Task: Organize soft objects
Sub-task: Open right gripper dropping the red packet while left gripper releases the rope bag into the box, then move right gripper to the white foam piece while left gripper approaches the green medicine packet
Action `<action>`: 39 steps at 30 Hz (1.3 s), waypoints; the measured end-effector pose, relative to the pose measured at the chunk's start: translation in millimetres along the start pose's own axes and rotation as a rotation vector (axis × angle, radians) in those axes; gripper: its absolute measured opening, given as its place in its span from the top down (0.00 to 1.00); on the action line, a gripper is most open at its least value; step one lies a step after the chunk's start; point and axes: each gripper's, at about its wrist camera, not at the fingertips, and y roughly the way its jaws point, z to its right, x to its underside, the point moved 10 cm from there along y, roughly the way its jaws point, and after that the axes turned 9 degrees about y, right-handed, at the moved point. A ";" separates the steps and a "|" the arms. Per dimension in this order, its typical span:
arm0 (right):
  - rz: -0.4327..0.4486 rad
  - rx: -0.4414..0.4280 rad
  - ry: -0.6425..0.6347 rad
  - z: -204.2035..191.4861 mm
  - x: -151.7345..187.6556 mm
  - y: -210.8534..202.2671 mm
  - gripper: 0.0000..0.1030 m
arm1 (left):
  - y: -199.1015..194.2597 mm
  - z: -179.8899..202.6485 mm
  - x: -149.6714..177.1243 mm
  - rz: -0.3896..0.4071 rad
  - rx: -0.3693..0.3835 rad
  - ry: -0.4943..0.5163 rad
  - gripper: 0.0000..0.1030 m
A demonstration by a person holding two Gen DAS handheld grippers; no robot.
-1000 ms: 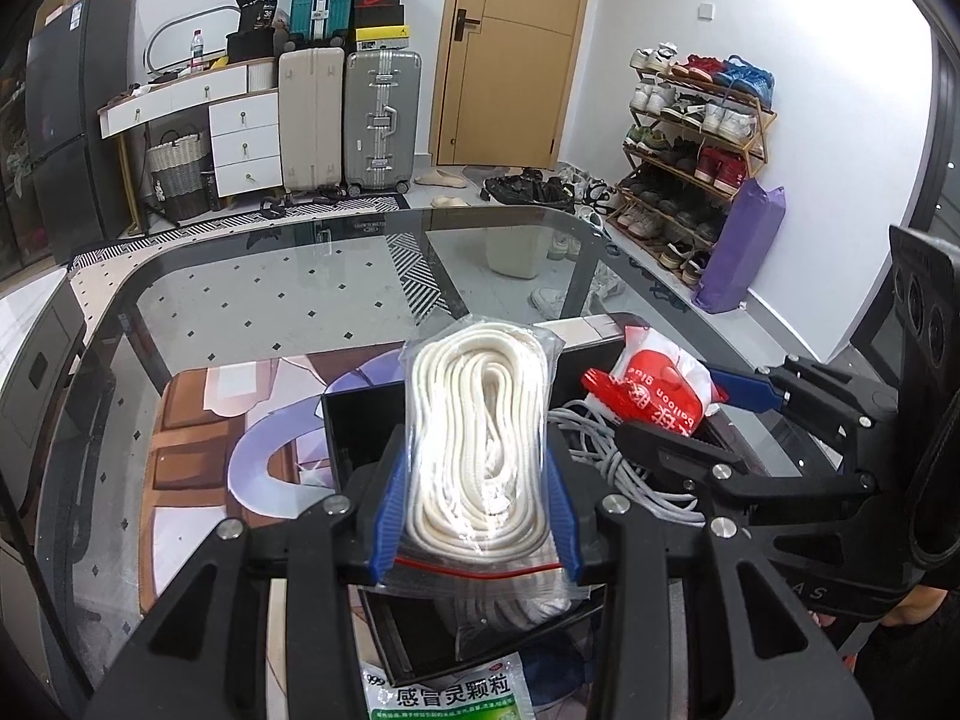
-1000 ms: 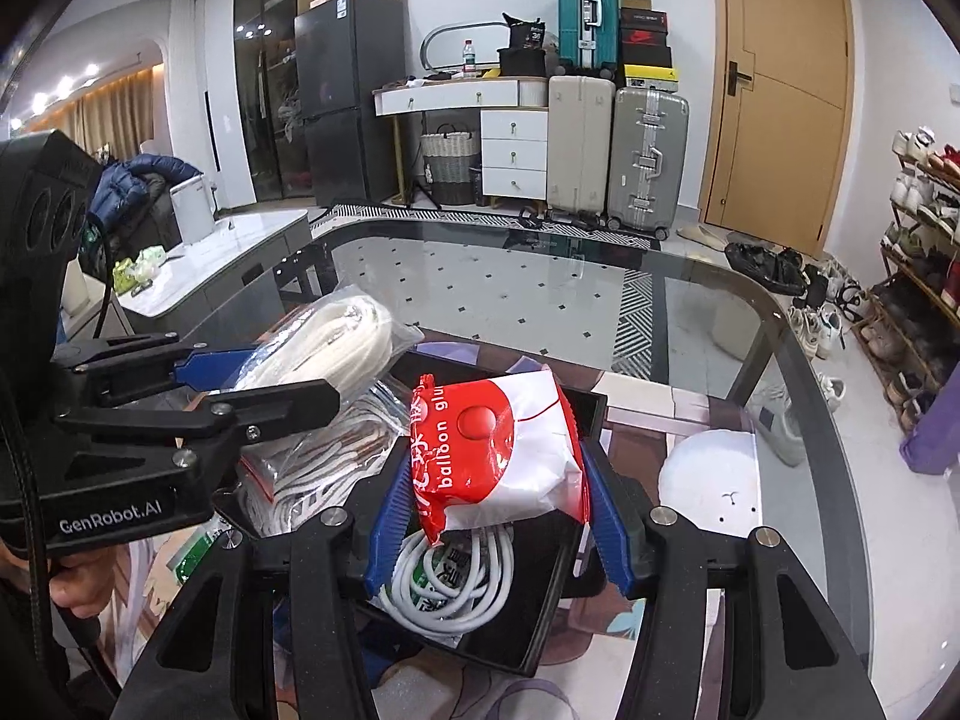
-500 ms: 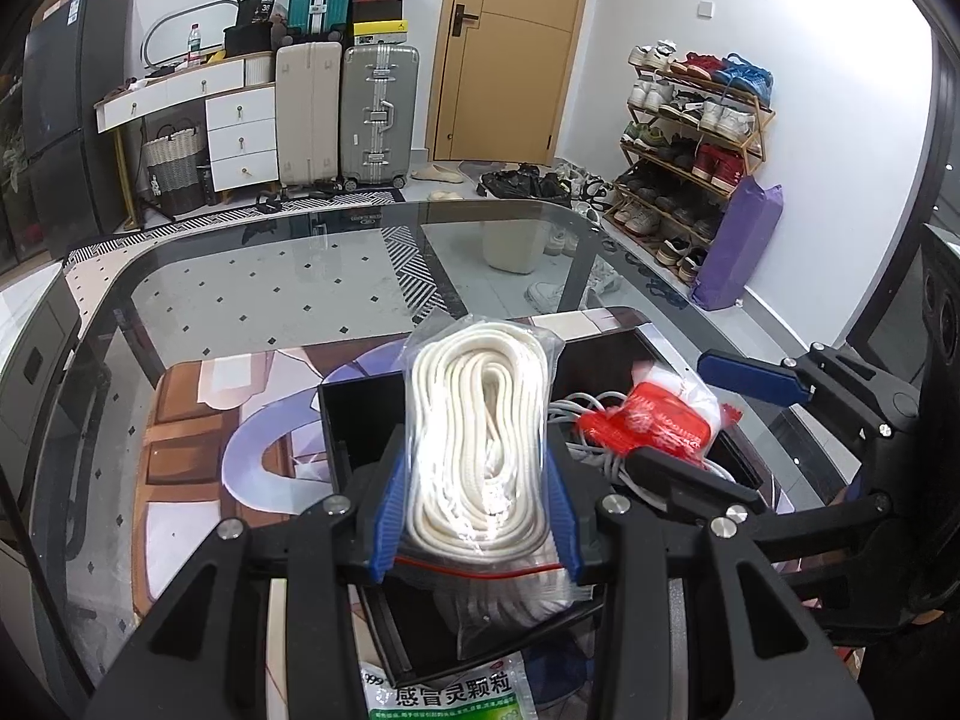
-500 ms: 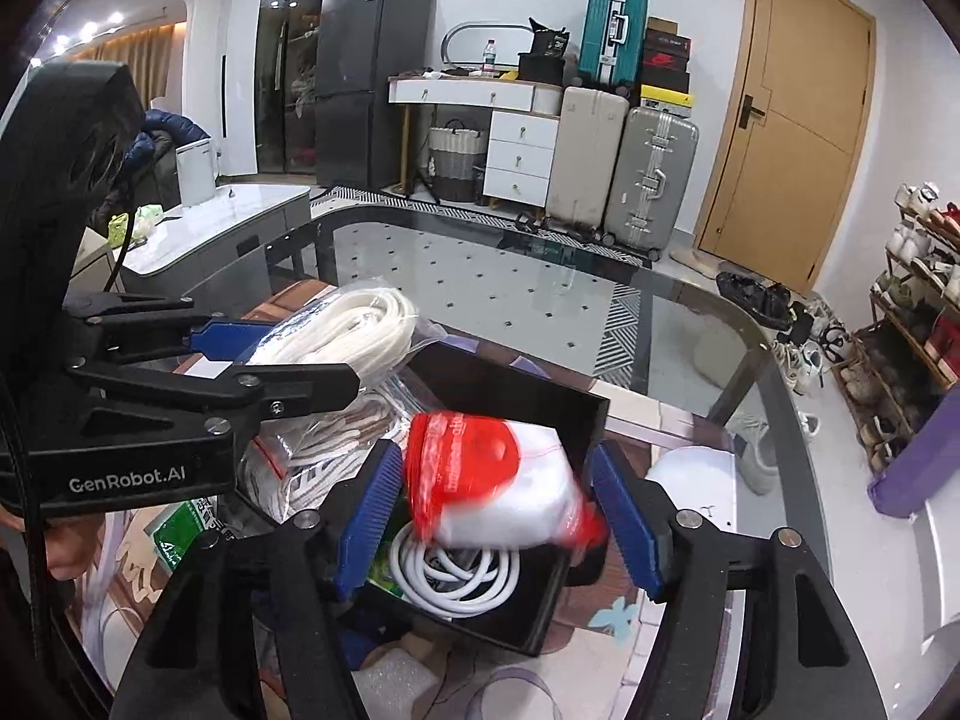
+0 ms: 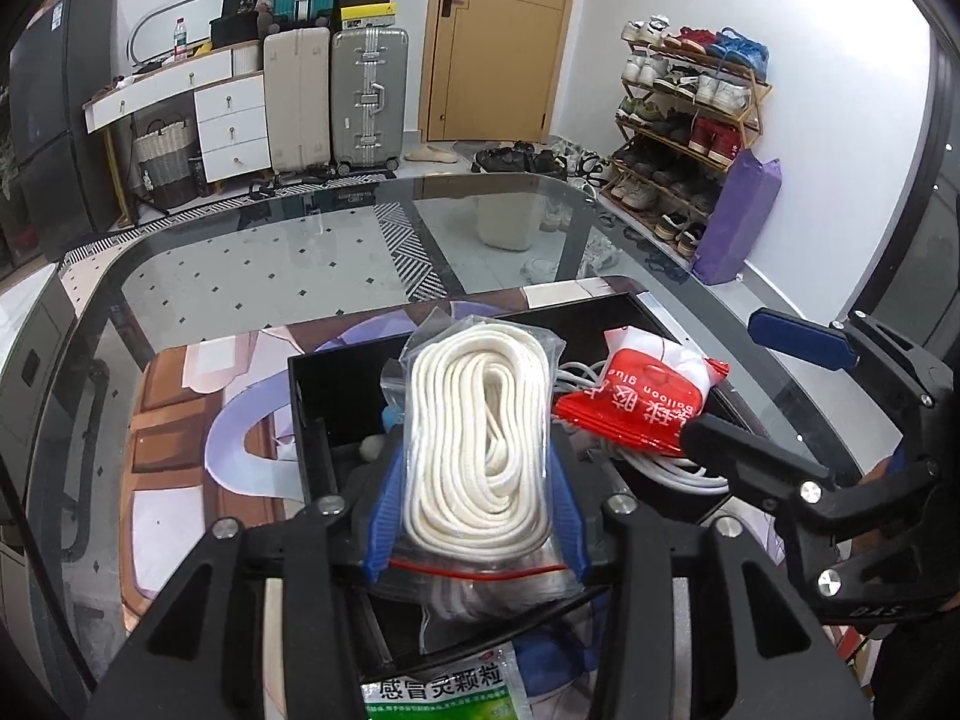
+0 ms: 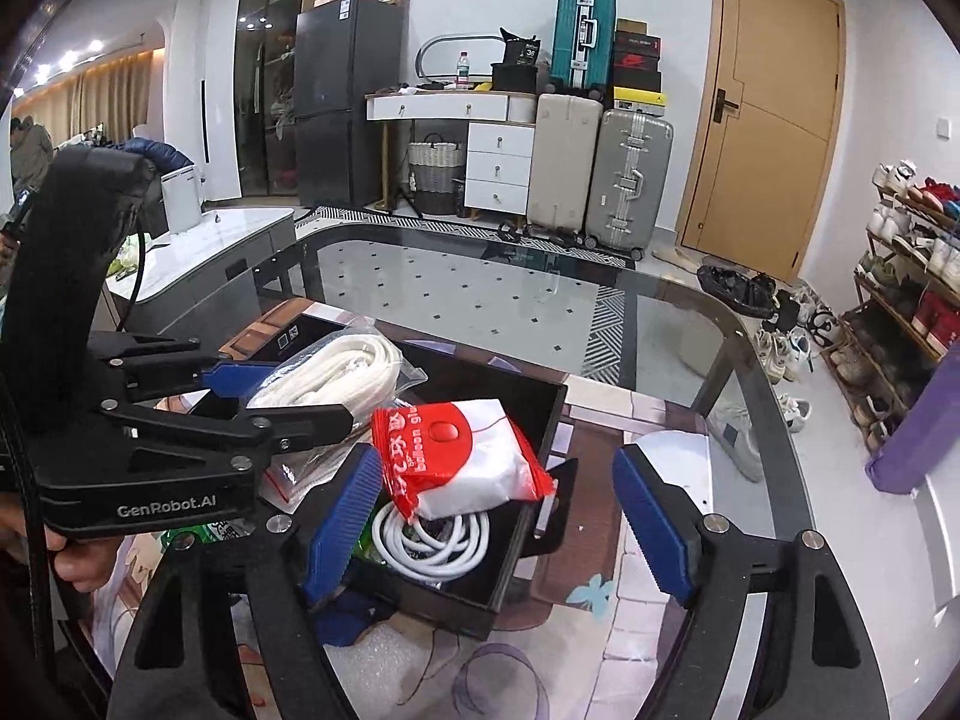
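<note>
1. The left gripper [image 5: 477, 498] pinches a clear plastic bag of coiled white rope [image 5: 480, 444] above the black rectangular box [image 5: 336, 396].
2. The right gripper [image 6: 498, 516] is spread wide; the red-and-white balloon glue packet [image 6: 462, 459] lies in the box on a coiled white cable [image 6: 429, 546].

A glass table [image 5: 252, 276] with a dark rim carries a printed mat [image 5: 174, 450], and on the mat sit a black box [image 6: 510, 396], a green sachet [image 5: 441, 690] and a white foam sheet [image 6: 384, 660].
</note>
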 end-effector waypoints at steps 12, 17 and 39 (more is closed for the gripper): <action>0.021 -0.004 0.077 10.1 17.7 -27.8 0.01 | -47.1 -0.8 9.5 0.091 -0.060 -0.007 0.00; 0.012 -0.006 0.114 12.1 37.9 -38.5 0.01 | -59.9 -9.2 31.2 0.096 -0.093 -0.042 0.00; -0.117 -0.077 0.172 -5.9 100.8 -28.9 0.01 | -42.3 -3.8 97.2 0.025 -0.160 -0.058 0.00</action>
